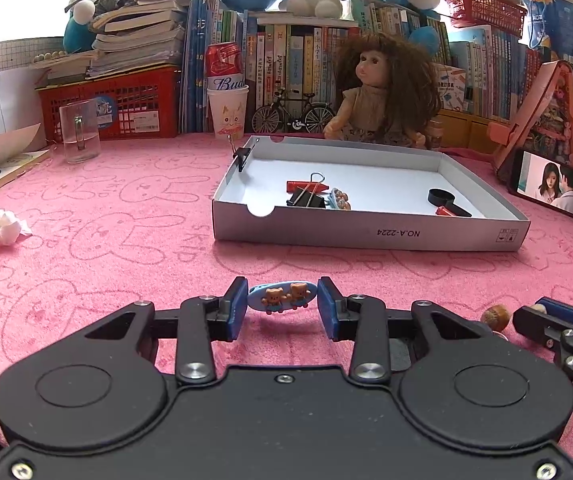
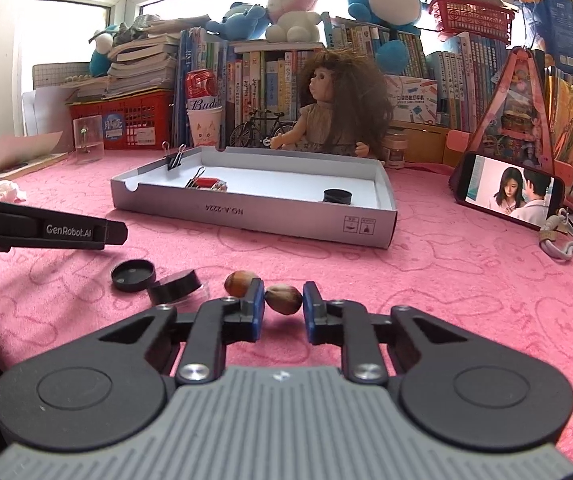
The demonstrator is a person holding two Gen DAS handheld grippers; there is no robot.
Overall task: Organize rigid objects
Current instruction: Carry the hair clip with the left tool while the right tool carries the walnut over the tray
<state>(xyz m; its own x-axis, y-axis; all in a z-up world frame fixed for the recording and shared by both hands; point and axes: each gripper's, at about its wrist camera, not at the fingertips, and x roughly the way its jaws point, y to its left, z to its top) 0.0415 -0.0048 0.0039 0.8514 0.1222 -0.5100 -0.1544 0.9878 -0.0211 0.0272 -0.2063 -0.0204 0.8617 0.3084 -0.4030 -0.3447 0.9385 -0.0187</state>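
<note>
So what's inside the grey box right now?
Inside the grey box lie a black binder clip, two red tubes, a bear hair clip and a round black lid. Another black clip grips its left wall. The near wall hides the floor just behind it.

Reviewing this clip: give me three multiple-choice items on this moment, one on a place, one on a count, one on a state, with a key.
1. Where is the blue bear hair clip?
A. in the grey box
B. between the left gripper's pads
C. on the books

2. How many nuts lie at the right gripper?
A. one
B. two
C. four

3. What state is the small black jar in?
A. lid on
B. lid off, lying beside it
C. inside the box

Key:
1 B: the left gripper has its blue pads at both ends of the clip.
2 B: one nut sits between the pads, a second nut just left of them.
3 B: the black lid rests apart on the pink cloth.
</note>
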